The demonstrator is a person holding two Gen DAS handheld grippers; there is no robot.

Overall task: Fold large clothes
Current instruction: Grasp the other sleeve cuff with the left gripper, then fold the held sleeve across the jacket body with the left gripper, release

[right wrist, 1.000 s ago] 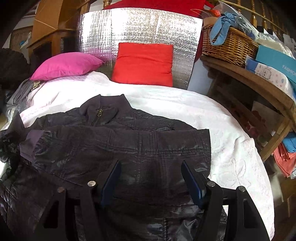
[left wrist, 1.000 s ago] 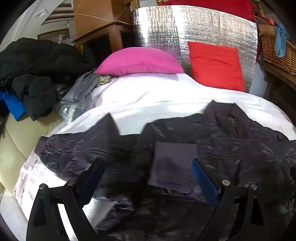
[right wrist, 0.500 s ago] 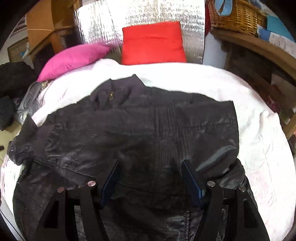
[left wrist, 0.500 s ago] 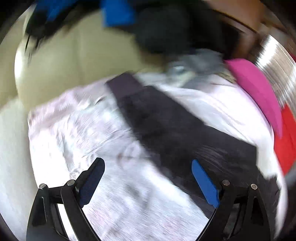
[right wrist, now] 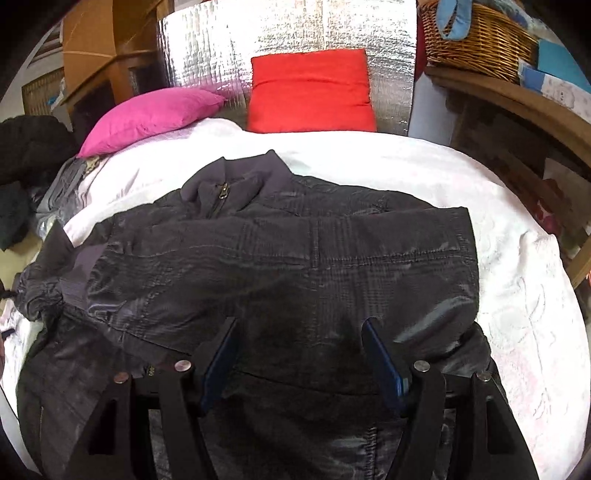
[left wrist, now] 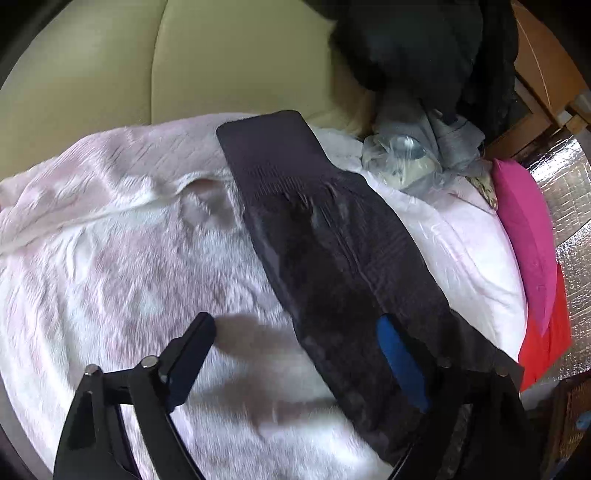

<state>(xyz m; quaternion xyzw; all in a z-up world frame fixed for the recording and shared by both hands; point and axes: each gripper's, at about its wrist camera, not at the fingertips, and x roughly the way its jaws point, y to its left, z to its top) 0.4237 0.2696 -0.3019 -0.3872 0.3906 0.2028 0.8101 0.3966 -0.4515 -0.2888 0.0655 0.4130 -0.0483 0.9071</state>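
One sleeve lies folded across the jacket [right wrist: 280,273]; the other sleeve [left wrist: 332,251] (beside it) remains. Left tool [left wrist: 295,354], narrowing, and right tool [right wrist: 299,354] are spread, empty.

Ahead of the right hand-held gripper [right wrist: 299,343] — blue pads on black arms — lies a dark grey jacket [right wrist: 280,266] with a faint check, on a pale pink bedspread [right wrist: 517,295]; beyond it, a magenta pillow [right wrist: 147,118], a red cushion [right wrist: 310,92] and a silver foil panel [right wrist: 288,33].

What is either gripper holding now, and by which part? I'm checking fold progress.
Nothing. The left gripper is open around the jacket sleeve; the right gripper is open above its body.
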